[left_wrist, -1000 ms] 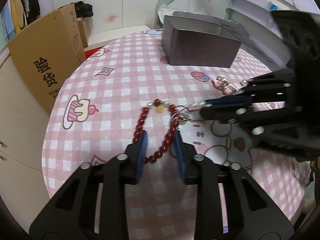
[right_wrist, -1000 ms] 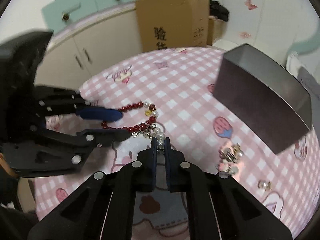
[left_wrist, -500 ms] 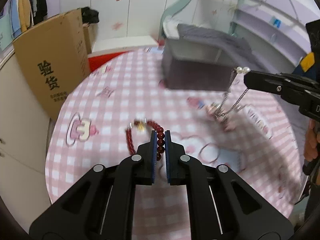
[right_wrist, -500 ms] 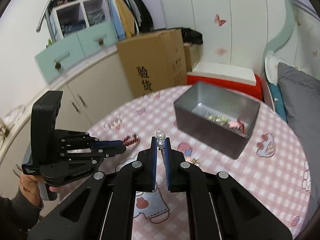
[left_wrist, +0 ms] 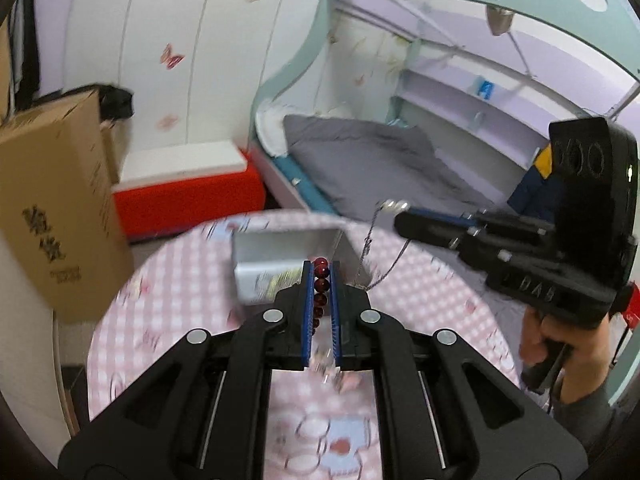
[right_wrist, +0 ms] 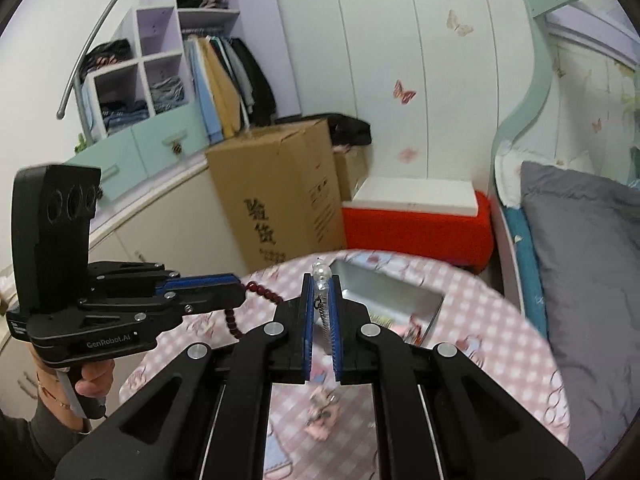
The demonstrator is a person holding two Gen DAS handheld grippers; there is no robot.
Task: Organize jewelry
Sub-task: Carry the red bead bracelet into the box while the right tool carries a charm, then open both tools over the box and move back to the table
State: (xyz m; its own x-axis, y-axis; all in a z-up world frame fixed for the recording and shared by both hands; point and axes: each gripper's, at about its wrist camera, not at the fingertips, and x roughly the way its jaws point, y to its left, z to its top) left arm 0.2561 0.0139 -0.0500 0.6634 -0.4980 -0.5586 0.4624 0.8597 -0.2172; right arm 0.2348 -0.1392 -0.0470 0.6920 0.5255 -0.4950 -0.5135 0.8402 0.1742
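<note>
**Two pieces lifted, tray ahead of both**

Jewelry is off the table in both grippers, and what matters for the coming move is where the metal tray [left_wrist: 280, 256] lies. In each wrist view it sits directly beyond the fingertips and lower down, on the pink checked tablecloth [left_wrist: 168, 280], its open top facing up. Neither hand looks clearly nearer; both seem poised just short of its near rim.

The left gripper [left_wrist: 321, 270] is clamped on a red bead bracelet [left_wrist: 320, 280], the beads stacked in a line between the blue pads and running along the fingers. From the right wrist view the rest of the bracelet [right_wrist: 244, 308] droops in a loop below the tips.

The right gripper [right_wrist: 321, 280] is clamped on a silver chain [right_wrist: 324, 312] with clear beads at its top end; the chain hangs down slack, its long axis near vertical.

Both grippers are held above the table, angled downward toward the tray, side by side and well apart, each with a hand [left_wrist: 568, 344] on its handle. More small pieces [right_wrist: 324, 412] lie on the cloth below, blurred.

My guess is that carrying forward over the rim comes next, and the dangling ends would need to clear it.
</note>
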